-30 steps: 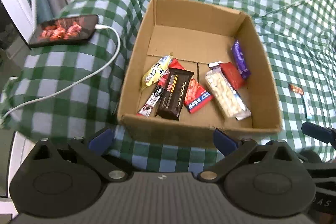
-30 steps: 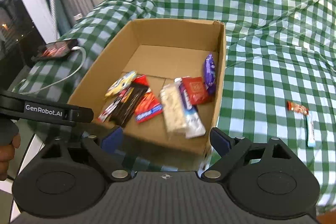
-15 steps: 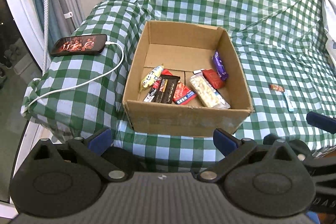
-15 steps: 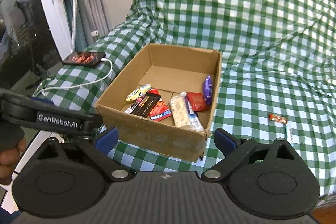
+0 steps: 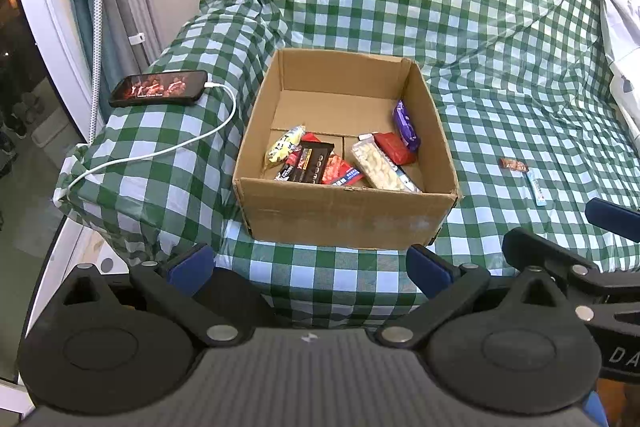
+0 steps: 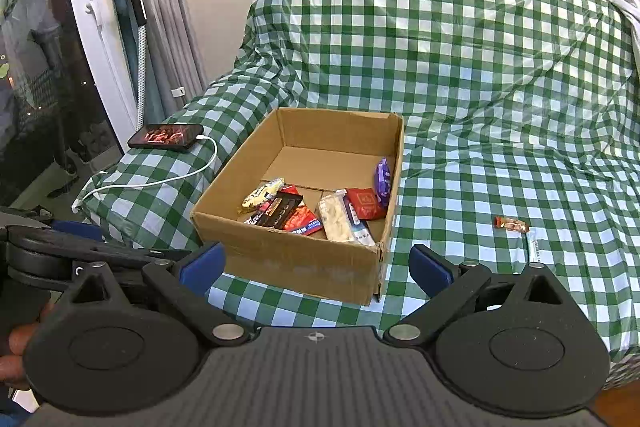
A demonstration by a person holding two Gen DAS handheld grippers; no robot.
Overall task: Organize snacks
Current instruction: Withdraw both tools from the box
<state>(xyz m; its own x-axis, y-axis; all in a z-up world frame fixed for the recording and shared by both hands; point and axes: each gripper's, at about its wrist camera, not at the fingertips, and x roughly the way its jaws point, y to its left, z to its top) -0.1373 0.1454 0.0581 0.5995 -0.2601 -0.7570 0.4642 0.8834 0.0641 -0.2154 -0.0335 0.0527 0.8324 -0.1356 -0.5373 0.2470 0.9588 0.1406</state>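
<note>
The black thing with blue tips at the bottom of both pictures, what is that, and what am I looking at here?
That is a hand-held grasping tool; a person carries one in each hand, each with a camera looking along its two fingers. One picture looks from the left tool, the other from the right tool. Both stand open and hold nothing. Ahead is a green checked cloth with a cardboard box holding several wrapped snacks. Two small snack packets lie loose on the cloth to the right of the box. A phone on a white cable lies to the left.
</note>
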